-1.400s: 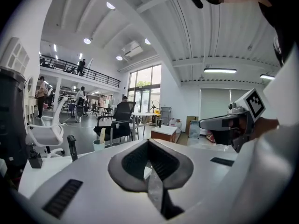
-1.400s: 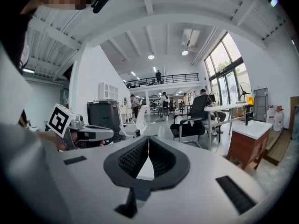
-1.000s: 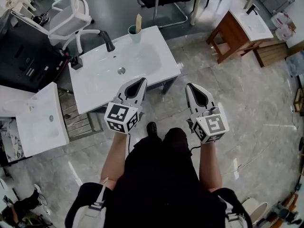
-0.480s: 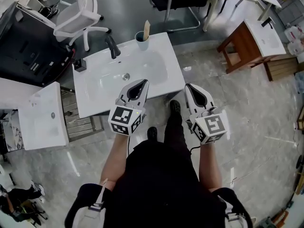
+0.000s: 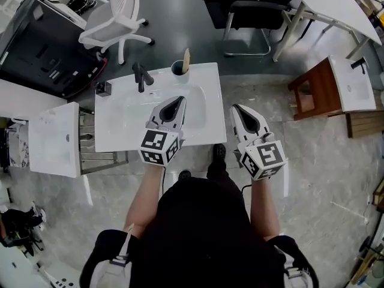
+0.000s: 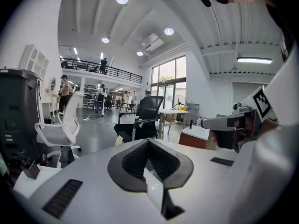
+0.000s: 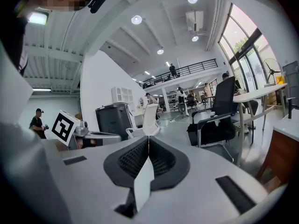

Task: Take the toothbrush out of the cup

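A dark cup (image 5: 179,69) stands at the far edge of a white sink top (image 5: 120,122), with a pale toothbrush (image 5: 186,59) sticking up out of it. A black faucet (image 5: 141,75) is left of the cup. My left gripper (image 5: 177,101) is shut and empty, its tip over the basin, short of the cup. My right gripper (image 5: 237,108) is also shut and empty, just past the sink's right edge over the floor. In the left gripper view the jaws (image 6: 148,141) meet; in the right gripper view the jaws (image 7: 148,139) meet too.
A white office chair (image 5: 117,20) and a black chair (image 5: 249,8) stand behind the sink. A wooden stand with a white basin (image 5: 345,83) is at right, another white basin (image 5: 54,138) at left, beside a black cabinet (image 5: 42,53).
The person has stepped up to the sink: both grippers have moved forward, and the left one now reaches over the basin. Both stay shut.
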The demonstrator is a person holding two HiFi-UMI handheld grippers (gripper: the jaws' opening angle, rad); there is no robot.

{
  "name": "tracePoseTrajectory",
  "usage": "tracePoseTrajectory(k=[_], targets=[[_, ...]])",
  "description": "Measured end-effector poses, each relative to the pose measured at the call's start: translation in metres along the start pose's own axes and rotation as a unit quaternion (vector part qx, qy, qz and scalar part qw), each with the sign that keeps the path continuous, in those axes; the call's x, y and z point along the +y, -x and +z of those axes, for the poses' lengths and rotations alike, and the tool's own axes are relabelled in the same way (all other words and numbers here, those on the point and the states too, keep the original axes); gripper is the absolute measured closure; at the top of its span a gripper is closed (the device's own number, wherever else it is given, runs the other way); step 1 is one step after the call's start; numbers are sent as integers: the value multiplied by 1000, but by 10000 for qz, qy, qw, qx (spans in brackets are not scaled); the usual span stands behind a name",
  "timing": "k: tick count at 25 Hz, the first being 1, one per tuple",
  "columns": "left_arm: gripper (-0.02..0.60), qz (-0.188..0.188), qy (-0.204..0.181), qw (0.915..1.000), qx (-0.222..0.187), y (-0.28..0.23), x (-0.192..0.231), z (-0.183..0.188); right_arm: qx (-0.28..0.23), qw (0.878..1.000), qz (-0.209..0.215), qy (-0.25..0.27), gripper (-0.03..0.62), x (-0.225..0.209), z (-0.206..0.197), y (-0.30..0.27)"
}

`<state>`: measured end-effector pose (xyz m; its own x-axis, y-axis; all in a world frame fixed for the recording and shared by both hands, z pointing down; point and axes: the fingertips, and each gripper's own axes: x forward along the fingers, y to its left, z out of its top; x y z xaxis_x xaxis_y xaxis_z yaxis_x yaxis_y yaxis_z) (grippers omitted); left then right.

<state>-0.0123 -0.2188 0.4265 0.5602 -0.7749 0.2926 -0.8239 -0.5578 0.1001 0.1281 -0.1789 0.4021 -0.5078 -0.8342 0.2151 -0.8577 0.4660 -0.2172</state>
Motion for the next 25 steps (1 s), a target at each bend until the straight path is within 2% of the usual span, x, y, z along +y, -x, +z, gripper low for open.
tracePoseTrajectory(k=[5, 11, 19, 25], targets=[[564, 478, 128, 9988, -30, -36, 1, 1, 178, 9983, 556, 86, 562, -28, 1, -25], [537, 856, 297, 9959, 49, -65, -2, -3, 370, 9934, 1080, 83, 562, -47, -1, -45], [463, 1214, 447, 9913, 237, -66, 10, -25, 653, 9882, 1382, -132, 562, -43, -20, -66], [412, 1339, 479, 9893, 316, -86, 33, -38, 812, 9875, 1350, -75, 563, -34, -22, -74]])
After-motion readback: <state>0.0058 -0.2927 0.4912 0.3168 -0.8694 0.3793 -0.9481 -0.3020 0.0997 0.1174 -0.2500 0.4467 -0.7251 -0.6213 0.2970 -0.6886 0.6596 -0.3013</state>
